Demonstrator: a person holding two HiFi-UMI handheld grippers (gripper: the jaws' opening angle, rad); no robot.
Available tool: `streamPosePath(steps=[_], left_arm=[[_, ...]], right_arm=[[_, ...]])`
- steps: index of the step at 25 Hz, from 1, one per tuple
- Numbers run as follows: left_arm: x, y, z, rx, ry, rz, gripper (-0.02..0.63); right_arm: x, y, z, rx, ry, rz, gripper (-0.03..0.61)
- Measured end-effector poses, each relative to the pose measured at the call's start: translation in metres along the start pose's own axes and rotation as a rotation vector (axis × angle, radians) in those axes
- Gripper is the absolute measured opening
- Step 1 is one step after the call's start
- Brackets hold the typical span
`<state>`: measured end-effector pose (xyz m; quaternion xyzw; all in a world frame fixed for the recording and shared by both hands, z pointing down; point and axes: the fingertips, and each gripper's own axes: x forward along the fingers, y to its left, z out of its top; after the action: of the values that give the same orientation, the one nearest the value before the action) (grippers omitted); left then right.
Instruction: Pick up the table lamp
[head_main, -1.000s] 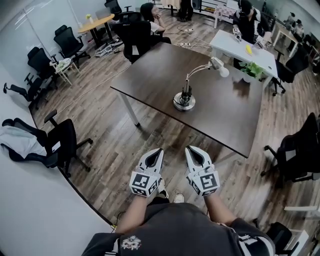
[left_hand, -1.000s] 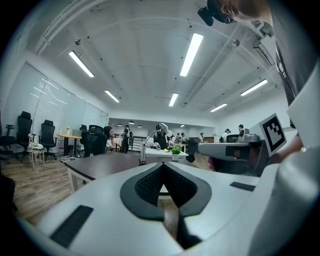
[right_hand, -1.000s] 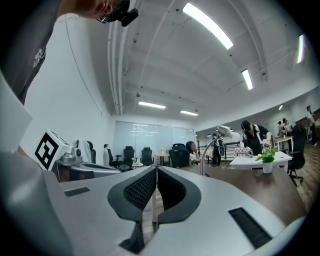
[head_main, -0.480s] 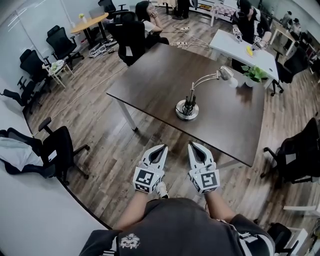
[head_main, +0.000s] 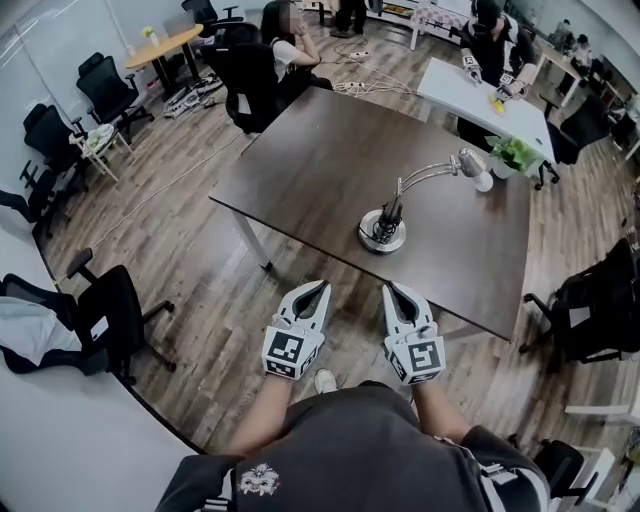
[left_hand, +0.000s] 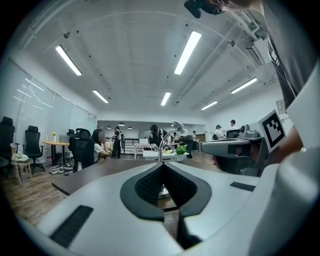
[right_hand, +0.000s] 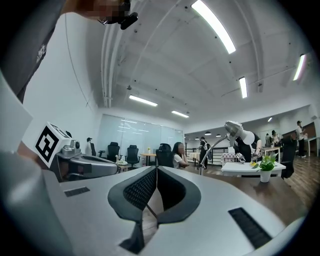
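Note:
The table lamp (head_main: 384, 229) stands on a dark brown table (head_main: 310, 170), with a round metal base, a curved silver arm and a small head (head_main: 471, 162) leaning right. Both grippers float side by side over the wooden floor, short of the table's near edge and apart from the lamp. My left gripper (head_main: 320, 287) is shut with nothing in it, and so is my right gripper (head_main: 391, 291). In the left gripper view the lamp (left_hand: 168, 136) rises just beyond the closed jaw tips (left_hand: 162, 165). In the right gripper view the lamp head (right_hand: 235, 130) shows up and to the right of the closed tips (right_hand: 156, 168).
A potted plant (head_main: 514, 152) sits by the table's far right corner, with a white table (head_main: 470, 90) behind it. Black office chairs stand left (head_main: 105, 310) and right (head_main: 590, 310). A seated person (head_main: 285, 45) is at the table's far side.
Both grippers and the head have moved forward towards the table, so the lamp and the table edge lie nearer. The jaws stay shut throughout.

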<state>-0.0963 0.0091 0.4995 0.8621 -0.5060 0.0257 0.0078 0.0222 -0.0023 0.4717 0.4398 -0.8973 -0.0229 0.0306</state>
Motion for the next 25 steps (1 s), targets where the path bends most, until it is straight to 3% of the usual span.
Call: streamPosePath(steps=[11,25], left_arm=[[0.023,0.013,-0.003,-0.024,-0.014,-0.04,0.008],[0.104,0.048,0.002,-0.011,0.028,-0.023,0.006]], right_arm=[[0.024,-0.015,-0.003,-0.006,0.01,-0.04,0.028],[0.087,-0.083,-0.013,0.005,0.016,-0.035,0.026]])
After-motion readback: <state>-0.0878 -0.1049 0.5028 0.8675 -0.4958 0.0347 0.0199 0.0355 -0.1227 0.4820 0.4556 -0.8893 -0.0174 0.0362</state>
